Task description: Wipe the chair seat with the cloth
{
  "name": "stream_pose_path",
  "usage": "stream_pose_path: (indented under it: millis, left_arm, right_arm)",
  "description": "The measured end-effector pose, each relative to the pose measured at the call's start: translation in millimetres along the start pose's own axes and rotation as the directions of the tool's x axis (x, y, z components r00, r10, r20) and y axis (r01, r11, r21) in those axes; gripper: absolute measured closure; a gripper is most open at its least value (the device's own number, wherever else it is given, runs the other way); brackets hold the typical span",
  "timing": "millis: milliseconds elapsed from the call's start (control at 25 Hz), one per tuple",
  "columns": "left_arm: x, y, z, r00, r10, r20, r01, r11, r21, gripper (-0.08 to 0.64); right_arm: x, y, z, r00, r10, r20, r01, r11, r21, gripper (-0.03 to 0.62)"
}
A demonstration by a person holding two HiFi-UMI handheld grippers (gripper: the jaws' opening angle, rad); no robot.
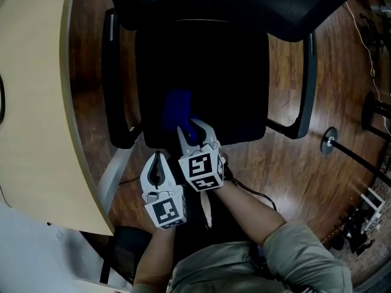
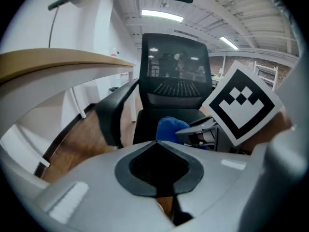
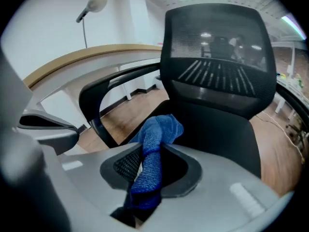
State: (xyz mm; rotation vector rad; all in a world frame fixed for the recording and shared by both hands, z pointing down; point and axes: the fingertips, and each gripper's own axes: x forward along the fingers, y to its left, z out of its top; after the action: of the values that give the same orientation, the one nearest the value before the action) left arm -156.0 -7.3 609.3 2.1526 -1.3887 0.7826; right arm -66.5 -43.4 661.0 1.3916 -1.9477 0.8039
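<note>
Cloth (image 3: 152, 146) is dangling over chair seat (image 1: 235, 84) front, ready for wiping | right tongs (image 1: 194, 130) are clamping it | left tongs (image 1: 158, 156) are idling closed, empty

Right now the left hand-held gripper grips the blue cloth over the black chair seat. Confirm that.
Wrong gripper. The right hand-held gripper grips the blue cloth over the black chair seat, as the right gripper view shows; the left hand-held gripper holds nothing.
</note>
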Motion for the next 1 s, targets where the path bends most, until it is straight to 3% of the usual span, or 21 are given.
stream_pose_path:
  millis: [160,480,760,1000]
  left_arm:
    - [-12,39,-21,0.999,0.047,-0.006,-0.047,0.998,-0.034,0.555]
    - [-7,63,-34,1.0,0.008,-0.019,-0.009,1.0,-0.026,0.555]
    - [1,41,-47,0.998,-0.037,-0.048,0.037,0.999,0.011,0.555]
    - [10,-18,-34,0.99,-0.132,-0.055,0.137,0.987,0.09,0.555]
  right_arm:
    - [26,54,-2,0.995,0.083,-0.047,-0.087,0.993,-0.084,0.5]
    - [60,103,-33,0.982,0.12,-0.146,-0.136,0.985,-0.108,0.5]
    - [56,83,-50,0.985,0.086,-0.148,-0.096,0.993,-0.062,0.5]
    - [25,15,-68,0.99,-0.018,-0.139,0.024,0.999,0.041,0.5]
